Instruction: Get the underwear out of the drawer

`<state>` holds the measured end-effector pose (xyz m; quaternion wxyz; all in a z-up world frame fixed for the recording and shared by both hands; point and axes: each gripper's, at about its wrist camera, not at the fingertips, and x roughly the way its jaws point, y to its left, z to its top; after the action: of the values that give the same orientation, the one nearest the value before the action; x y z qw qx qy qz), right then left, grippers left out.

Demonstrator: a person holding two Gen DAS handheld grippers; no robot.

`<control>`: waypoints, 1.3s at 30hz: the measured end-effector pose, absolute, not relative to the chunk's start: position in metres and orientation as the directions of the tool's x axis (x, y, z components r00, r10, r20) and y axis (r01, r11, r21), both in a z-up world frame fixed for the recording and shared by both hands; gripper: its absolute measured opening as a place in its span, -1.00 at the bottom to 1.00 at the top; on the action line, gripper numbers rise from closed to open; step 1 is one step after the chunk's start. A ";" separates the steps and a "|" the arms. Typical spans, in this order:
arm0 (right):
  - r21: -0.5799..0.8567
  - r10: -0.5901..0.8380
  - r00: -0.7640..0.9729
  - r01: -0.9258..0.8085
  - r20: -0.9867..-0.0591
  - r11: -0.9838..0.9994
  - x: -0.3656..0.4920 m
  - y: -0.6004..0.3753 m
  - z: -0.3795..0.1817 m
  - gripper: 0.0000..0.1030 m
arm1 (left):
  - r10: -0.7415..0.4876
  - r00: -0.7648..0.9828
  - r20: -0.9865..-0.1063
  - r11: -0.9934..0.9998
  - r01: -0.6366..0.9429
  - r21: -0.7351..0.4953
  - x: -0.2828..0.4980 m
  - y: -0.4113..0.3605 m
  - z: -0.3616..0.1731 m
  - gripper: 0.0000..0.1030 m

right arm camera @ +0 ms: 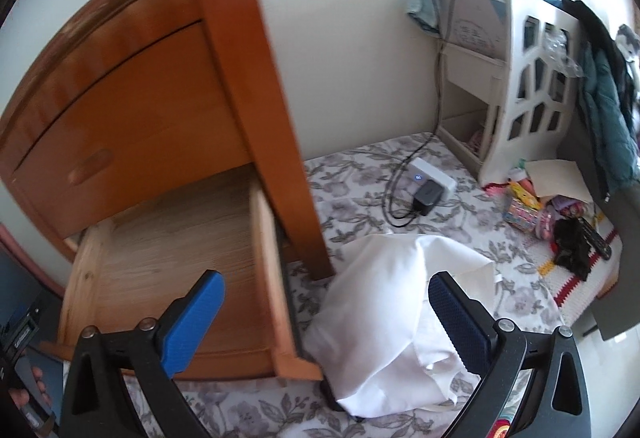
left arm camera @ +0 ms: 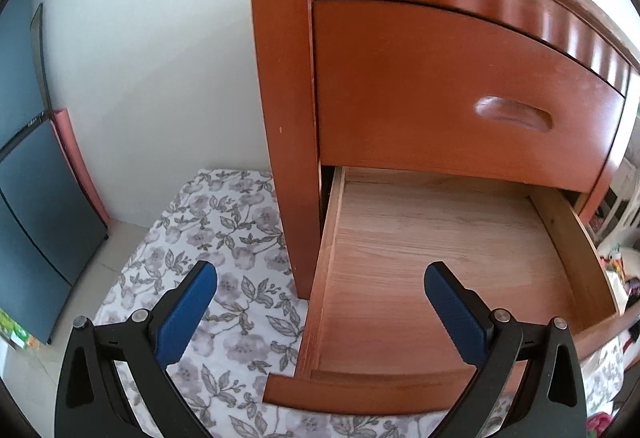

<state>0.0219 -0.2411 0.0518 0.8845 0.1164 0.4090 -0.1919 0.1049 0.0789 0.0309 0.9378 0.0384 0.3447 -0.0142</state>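
The wooden nightstand's lower drawer (left arm camera: 452,262) stands pulled out, and its pale wood floor is bare. My left gripper (left arm camera: 320,278) hovers open over the drawer's front left corner, nothing between its blue pads. In the right wrist view the same drawer (right arm camera: 172,262) sits at the left. White underwear (right arm camera: 384,322) lies crumpled on the floral sheet to the right of the nightstand's leg. My right gripper (right arm camera: 326,290) hangs open above the cloth's left side, with its right finger (right arm camera: 460,322) in front of the fabric. Its pads touch nothing.
The closed upper drawer (left arm camera: 460,93) overhangs the open one. A dark fridge (left arm camera: 36,205) stands at the left. On the floral sheet (right arm camera: 516,278) lie a white charger with cable (right arm camera: 428,183), toys and a remote (right arm camera: 596,236). A white plastic shelf unit (right arm camera: 516,85) stands at the back right.
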 end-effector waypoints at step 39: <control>0.007 -0.121 0.699 0.177 -0.704 0.984 -0.028 -0.161 0.019 1.00 | 0.142 0.797 -0.586 0.988 -0.081 0.129 0.020 0.032 0.014 1.00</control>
<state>-0.0277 -0.1614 0.0191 0.9210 0.0369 0.3792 -0.0808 0.0195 0.0320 0.0138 0.9467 0.0490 0.3128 0.0588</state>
